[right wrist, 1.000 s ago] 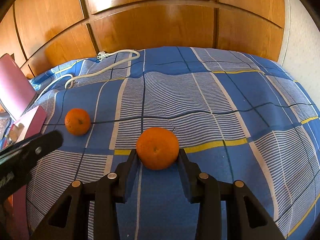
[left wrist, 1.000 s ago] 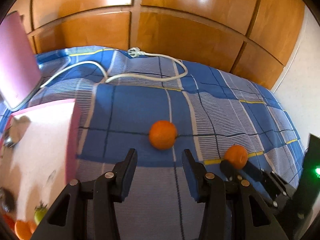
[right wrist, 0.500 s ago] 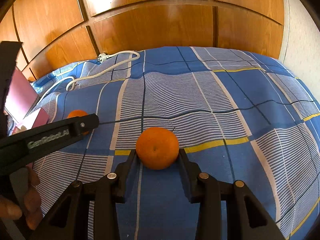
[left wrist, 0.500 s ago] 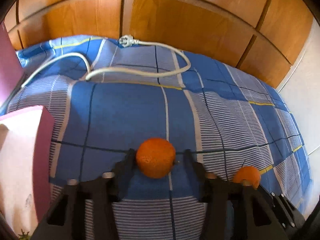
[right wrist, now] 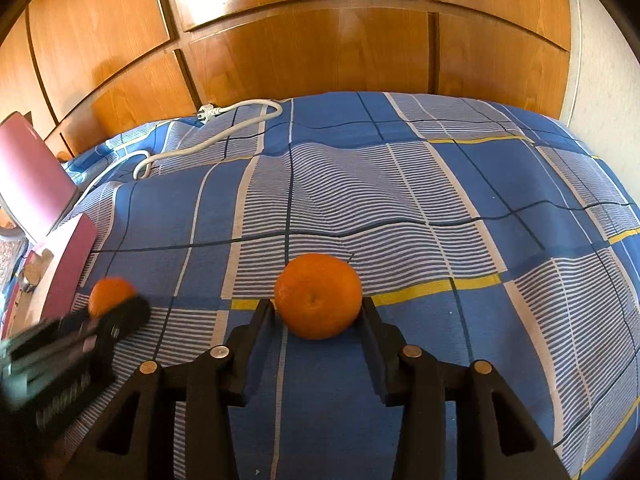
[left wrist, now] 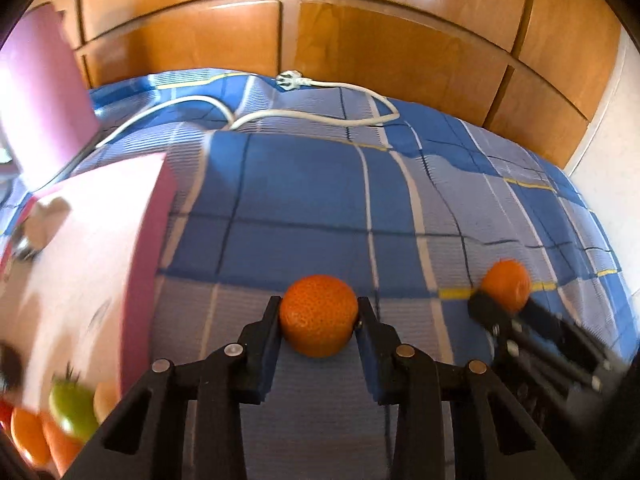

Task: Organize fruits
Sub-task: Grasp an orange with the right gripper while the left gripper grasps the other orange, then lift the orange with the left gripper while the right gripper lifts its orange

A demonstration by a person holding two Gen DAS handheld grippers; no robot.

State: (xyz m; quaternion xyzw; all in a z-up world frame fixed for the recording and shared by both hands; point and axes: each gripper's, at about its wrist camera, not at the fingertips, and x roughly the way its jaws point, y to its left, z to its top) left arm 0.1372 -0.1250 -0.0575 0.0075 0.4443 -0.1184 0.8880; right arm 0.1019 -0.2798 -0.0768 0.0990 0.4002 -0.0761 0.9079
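Observation:
Two oranges lie on the blue checked bedspread (right wrist: 400, 208). My left gripper (left wrist: 318, 309) is shut on the left orange (left wrist: 318, 318), its pads pressing both sides. That gripper shows blurred at the left edge of the right wrist view, where the same orange (right wrist: 110, 292) sits at its tip. My right gripper (right wrist: 319, 305) has its jaws opening around the other orange (right wrist: 318, 294), which rests on the bedspread between fingers that stand just off it. The same orange (left wrist: 506, 284) appears at the right of the left wrist view.
An open pink box (left wrist: 100, 248) stands at the left, holding several fruits, among them a green one (left wrist: 72, 408) and orange ones (left wrist: 28, 432); its raised lid (left wrist: 40, 92) is behind. A white cable with plug (left wrist: 320, 112) lies at the back. Wooden doors (right wrist: 320, 40) stand beyond the bed.
My left gripper moved forward around the left orange and closed on it; the pink box has come back into its view. My right gripper's jaws have spread slightly off their orange.

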